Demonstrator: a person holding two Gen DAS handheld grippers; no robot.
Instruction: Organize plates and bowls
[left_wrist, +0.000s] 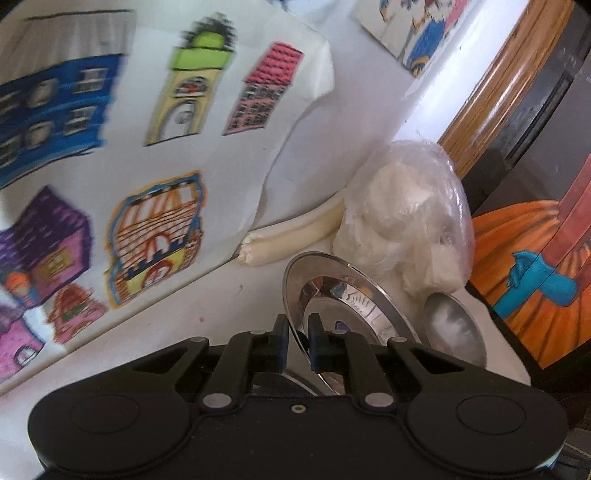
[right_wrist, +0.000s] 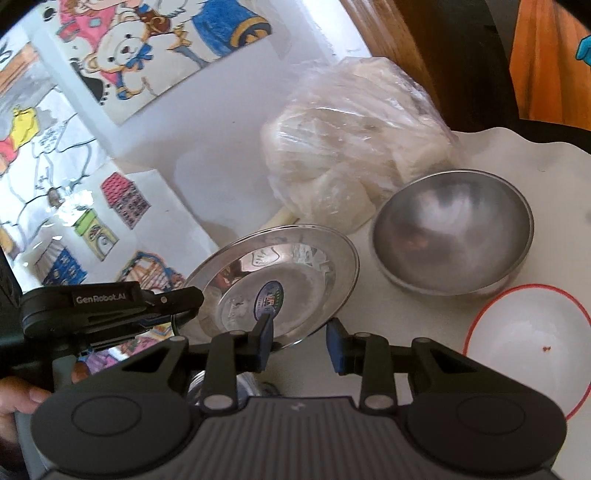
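Left claw (left_wrist: 299, 334) grips the tilted steel plate (right_wrist: 280, 280) by its rim; right claw (right_wrist: 300, 341) gapes just beside it.

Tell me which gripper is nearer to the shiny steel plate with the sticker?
Left. The left gripper has its jaws closed on the rim of the steel plate, holding it tilted. The right gripper is open, just short of the plate's near edge, not touching it.

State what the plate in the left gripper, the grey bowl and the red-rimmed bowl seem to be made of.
Plate: polished steel, apparently; it mirrors its surroundings. Grey bowl: metal too, with a duller brushed sheen. Red-rimmed bowl: white, matte; ceramic or plastic, cannot tell which.
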